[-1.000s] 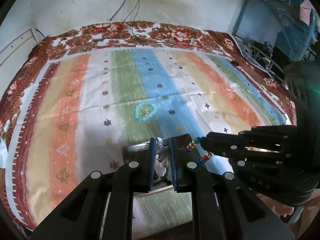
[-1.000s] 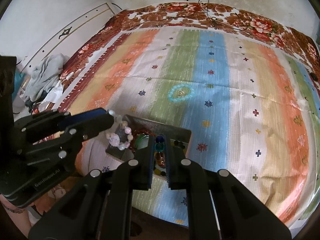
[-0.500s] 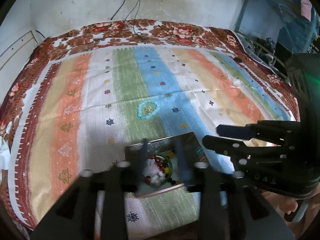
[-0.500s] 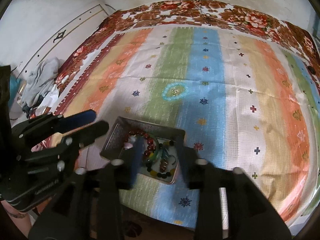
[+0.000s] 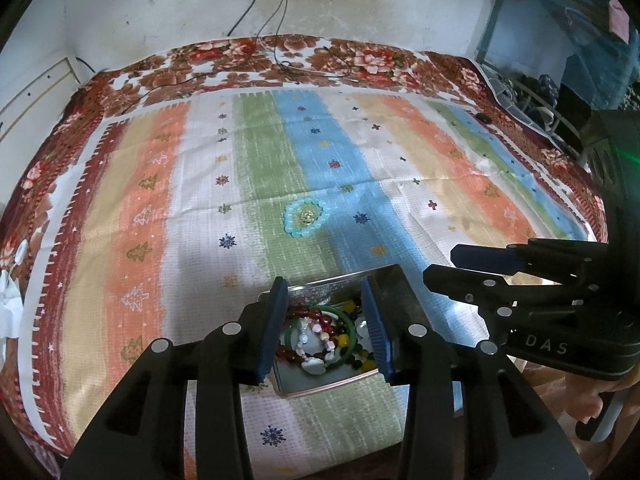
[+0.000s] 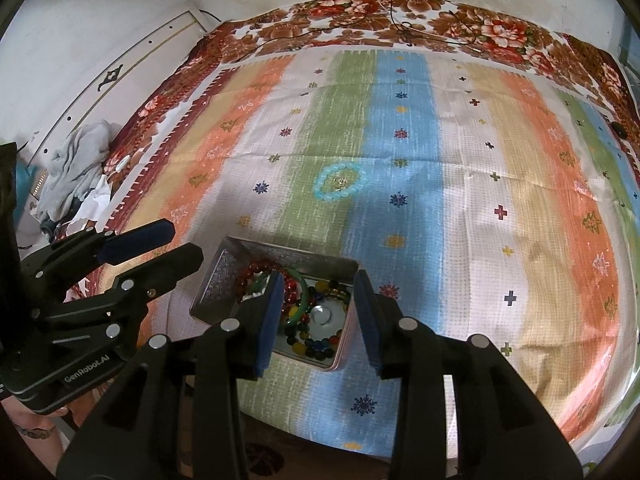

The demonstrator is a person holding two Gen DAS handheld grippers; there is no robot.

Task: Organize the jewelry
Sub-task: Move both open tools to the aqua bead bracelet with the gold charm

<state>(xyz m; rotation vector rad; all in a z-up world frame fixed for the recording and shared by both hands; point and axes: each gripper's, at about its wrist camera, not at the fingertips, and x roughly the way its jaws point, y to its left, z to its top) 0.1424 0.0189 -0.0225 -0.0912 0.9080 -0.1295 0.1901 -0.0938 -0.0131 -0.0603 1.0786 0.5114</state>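
An open metal tin [image 5: 394, 280] [image 6: 218, 276] sits near the front edge of the striped bedcover. It holds a green bangle [image 5: 349, 322] [image 6: 303, 286], a red bead bracelet [image 5: 304, 313] [image 6: 256, 270], a pale bead bracelet [image 5: 314, 364] and multicoloured beads [image 6: 316, 346]. A light-blue bead bracelet [image 5: 304, 218] [image 6: 340, 182] lies on the cover beyond the tin. My left gripper [image 5: 324, 326] [image 6: 160, 246] is open and empty above the tin. My right gripper [image 6: 316, 316] [image 5: 452, 262] is open and empty above the tin.
The bedcover [image 5: 420, 184] has a floral border and reaches the white wall. Black cables [image 5: 280, 40] trail onto its far edge. A pile of clothes [image 6: 76, 172] lies off the left side. A blue cabinet [image 5: 560, 32] stands at the right.
Both grippers were shut on bead bracelets a second ago. Both have opened and pulled up and back; the bracelets now lie in the tin.
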